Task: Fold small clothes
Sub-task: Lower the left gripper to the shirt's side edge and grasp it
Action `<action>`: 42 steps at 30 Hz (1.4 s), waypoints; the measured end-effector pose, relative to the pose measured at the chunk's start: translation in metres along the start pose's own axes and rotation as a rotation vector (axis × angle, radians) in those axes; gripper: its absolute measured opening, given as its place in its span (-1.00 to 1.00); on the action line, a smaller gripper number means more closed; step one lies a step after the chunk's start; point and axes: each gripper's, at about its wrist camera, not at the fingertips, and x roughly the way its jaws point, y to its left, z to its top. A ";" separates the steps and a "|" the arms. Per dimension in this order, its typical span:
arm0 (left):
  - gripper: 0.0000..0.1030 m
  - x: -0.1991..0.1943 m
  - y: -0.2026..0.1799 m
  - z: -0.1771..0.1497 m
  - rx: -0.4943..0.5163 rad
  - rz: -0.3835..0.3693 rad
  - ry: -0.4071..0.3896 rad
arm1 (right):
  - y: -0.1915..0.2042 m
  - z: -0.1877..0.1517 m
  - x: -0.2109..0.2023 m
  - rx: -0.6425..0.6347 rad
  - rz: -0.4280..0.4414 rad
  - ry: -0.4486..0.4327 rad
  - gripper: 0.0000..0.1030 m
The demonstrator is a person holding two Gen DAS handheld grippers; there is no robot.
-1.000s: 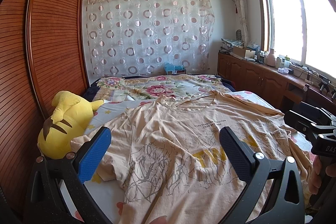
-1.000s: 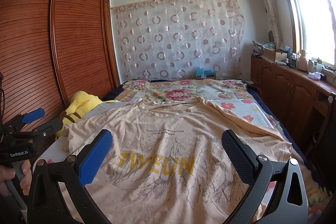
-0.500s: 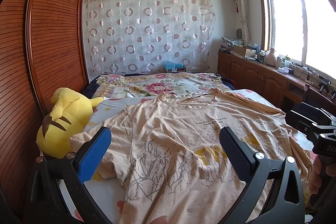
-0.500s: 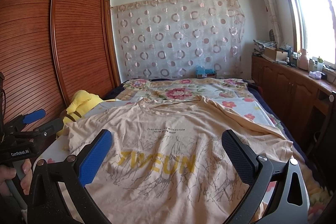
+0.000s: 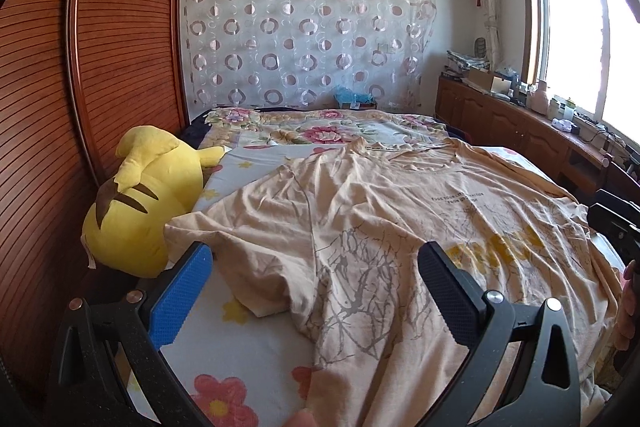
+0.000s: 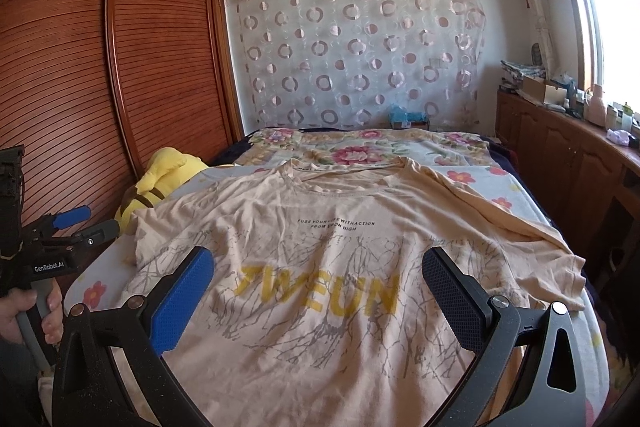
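A peach T-shirt [image 6: 320, 259] with yellow lettering and grey branch print lies spread face up on the bed, collar away from me. In the left wrist view the T-shirt [image 5: 380, 227] shows its left sleeve [image 5: 240, 247] rumpled near the bed's left side. My left gripper [image 5: 314, 267] is open and empty, above the shirt's left sleeve and side. My right gripper [image 6: 318, 273] is open and empty, above the shirt's lower chest. The left gripper also shows in the right wrist view [image 6: 76, 223], held at the bed's left edge.
A yellow plush toy [image 5: 148, 199] lies at the bed's left edge against the wooden wardrobe [image 5: 80, 87]. A floral quilt [image 6: 360, 151] covers the far end of the bed. Wooden cabinets [image 6: 568, 155] with clutter run along the right under the window.
The left gripper has shifted left and a little forward, so the sleeve and plush toy sit nearer the view's middle. The right gripper has tilted slightly down. Both stay open.
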 end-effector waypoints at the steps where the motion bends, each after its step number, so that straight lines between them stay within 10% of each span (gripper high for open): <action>1: 1.00 0.001 0.004 -0.001 -0.004 -0.001 0.006 | 0.000 0.000 0.001 -0.001 0.003 0.003 1.00; 24: 0.71 0.063 0.107 -0.008 -0.047 0.013 0.183 | 0.034 0.002 0.065 -0.136 0.216 0.206 0.86; 38: 0.04 0.121 0.121 0.002 0.021 -0.032 0.356 | 0.046 0.003 0.062 -0.224 0.277 0.268 0.80; 42: -0.53 0.122 0.118 0.007 0.061 -0.048 0.349 | 0.043 0.002 0.067 -0.205 0.268 0.253 0.80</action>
